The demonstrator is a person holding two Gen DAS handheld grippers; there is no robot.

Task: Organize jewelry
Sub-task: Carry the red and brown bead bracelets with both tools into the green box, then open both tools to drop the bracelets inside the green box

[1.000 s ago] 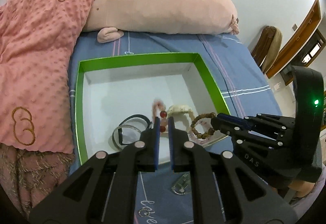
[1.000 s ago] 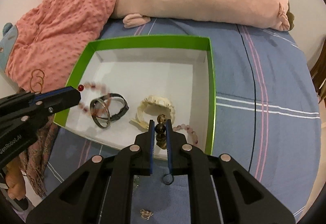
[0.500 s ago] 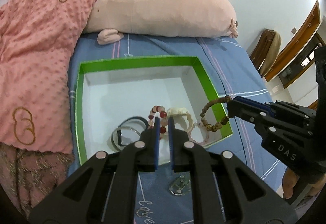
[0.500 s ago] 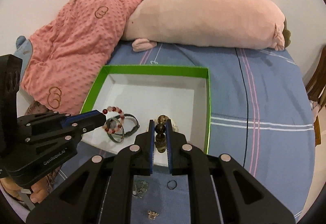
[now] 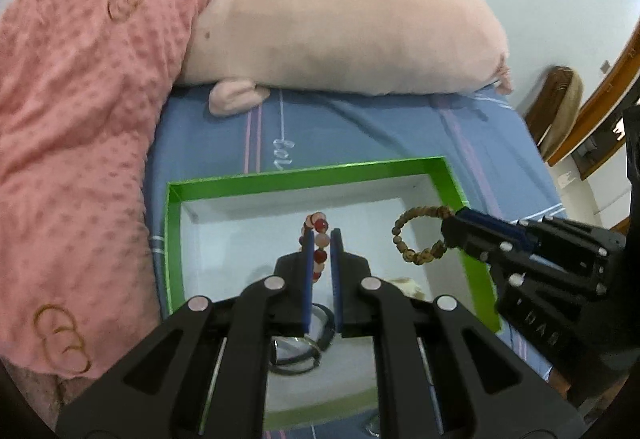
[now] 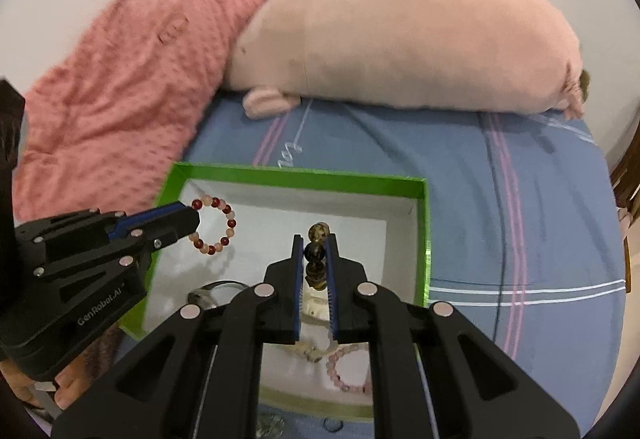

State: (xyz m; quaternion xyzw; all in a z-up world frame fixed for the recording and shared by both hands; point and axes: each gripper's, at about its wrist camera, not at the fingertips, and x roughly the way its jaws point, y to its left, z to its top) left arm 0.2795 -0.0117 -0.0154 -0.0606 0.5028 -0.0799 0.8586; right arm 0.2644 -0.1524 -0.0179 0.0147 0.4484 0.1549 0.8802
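Two tongs appear, one per hand, each clamped on one bead bracelet and both held above a single green-rimmed box (image 5: 304, 177) with a white floor that lies on the blue striped bed (image 6: 500, 191). Left tongs (image 5: 320, 239) grip a red-and-pink bracelet (image 6: 216, 225), which hangs as a full ring from the tips in the right wrist view but shows only as a short column of beads between the blue pads in the left wrist view. Right tongs (image 6: 314, 245) grip a brown bead bracelet (image 5: 416, 239), seen as a whole loop in the left wrist view and as three or four stacked dark beads in the right wrist view. Inside the box lie further pieces, all partly hidden behind the tongs: one pale pink bead bracelet (image 6: 348, 371) near the front wall, one cream carved bracelet (image 6: 316, 305) mostly covered, and dark and silvery bangles (image 5: 304, 351) whose number cannot be made out. Small metal items on the bed in front of the box are cut off by the frame edge and too blurred to identify. One long pink plush pillow (image 5: 344, 27) and one pink dotted blanket (image 5: 80, 119) lie behind and to the left of the box.
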